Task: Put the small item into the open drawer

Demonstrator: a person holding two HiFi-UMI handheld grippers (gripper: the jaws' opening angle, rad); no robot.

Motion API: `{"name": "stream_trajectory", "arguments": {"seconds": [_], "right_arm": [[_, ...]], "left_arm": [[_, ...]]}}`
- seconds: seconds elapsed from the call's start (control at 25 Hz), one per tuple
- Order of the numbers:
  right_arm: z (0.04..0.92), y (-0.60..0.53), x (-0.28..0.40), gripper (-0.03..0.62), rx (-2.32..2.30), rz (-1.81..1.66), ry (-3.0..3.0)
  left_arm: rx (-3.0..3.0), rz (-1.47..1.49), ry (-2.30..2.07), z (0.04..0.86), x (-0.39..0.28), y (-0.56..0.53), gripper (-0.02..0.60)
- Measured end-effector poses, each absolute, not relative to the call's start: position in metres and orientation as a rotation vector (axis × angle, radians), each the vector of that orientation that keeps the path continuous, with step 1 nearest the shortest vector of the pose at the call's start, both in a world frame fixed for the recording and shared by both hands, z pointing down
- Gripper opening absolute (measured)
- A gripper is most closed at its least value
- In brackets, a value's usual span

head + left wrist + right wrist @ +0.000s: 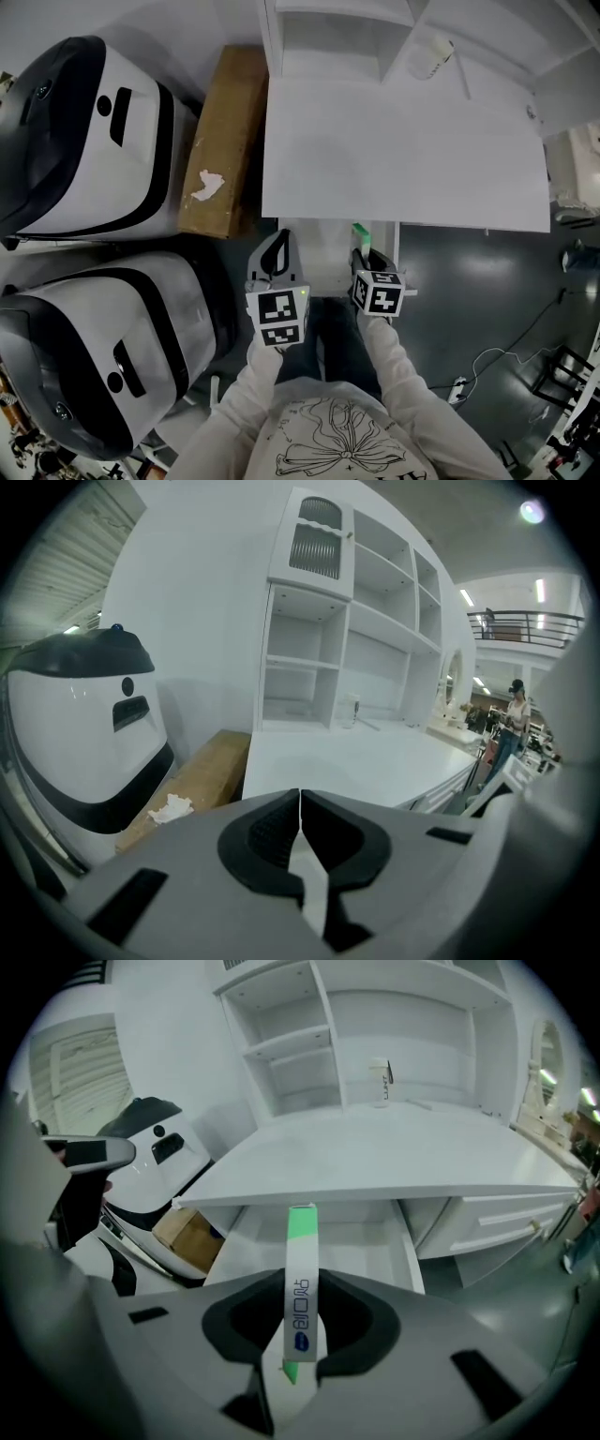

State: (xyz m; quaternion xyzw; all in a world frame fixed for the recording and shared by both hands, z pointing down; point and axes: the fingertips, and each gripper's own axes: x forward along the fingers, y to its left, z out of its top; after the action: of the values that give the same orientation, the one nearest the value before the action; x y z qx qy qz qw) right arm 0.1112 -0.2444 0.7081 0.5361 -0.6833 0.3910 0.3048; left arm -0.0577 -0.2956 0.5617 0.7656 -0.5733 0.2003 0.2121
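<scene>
A slim white-and-green toothpaste-like box (pixel 301 1274) stands on end between the pads of my right gripper (pixel 301 1324), which is shut on it. In the head view the box's green tip (pixel 360 231) sticks out ahead of that gripper (pixel 364 253), over the right side of the open white drawer (pixel 323 258). The drawer is pulled out from under the white desk top (pixel 403 150), and its inside (pixel 361 1241) looks bare. My left gripper (pixel 275 255) hovers over the drawer's left edge. Its jaws (pixel 300 829) are shut with nothing in them.
Two big white-and-black machines (pixel 89 141) (pixel 103 347) stand at the left. Beside the desk lies a brown cardboard box (pixel 225 141) with crumpled paper (pixel 205 186) on it. A white container (pixel 429 58) sits in the desk's shelving. Cables (pixel 497 361) cross the dark floor at the right.
</scene>
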Motion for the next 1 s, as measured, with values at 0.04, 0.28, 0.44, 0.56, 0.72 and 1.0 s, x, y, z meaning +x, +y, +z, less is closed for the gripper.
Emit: {"name": "stream_trajectory", "arguments": {"seconds": [0.04, 0.28, 0.44, 0.56, 0.72, 1.0], "right_arm": [[0.714, -0.245, 0.111, 0.092, 1.398, 1.056, -1.783], [0.752, -0.254, 0.117, 0.092, 1.274, 1.07, -1.645], [0.77, -0.26, 0.112, 0.092, 1.211, 1.179, -1.604], [0.774, -0.273, 0.11, 0.092, 1.191, 1.133, -1.61], [0.79, -0.276, 0.104, 0.092, 1.017, 0.957, -1.614], [0.824, -0.272, 0.088, 0.094, 0.808, 0.844, -1.624]], "left_arm": [[2.122, 0.558, -1.596, 0.563, -0.058, -0.296, 0.008], [2.091, 0.564, -1.611, 0.573, -0.064, -0.295, 0.008], [2.067, 0.561, -1.619, 0.579, -0.068, -0.297, 0.008], [2.06, 0.561, -1.617, 0.582, -0.069, -0.298, 0.008], [2.066, 0.558, -1.61, 0.582, -0.068, -0.298, 0.008], [2.051, 0.559, -1.608, 0.589, -0.072, -0.297, 0.008]]}}
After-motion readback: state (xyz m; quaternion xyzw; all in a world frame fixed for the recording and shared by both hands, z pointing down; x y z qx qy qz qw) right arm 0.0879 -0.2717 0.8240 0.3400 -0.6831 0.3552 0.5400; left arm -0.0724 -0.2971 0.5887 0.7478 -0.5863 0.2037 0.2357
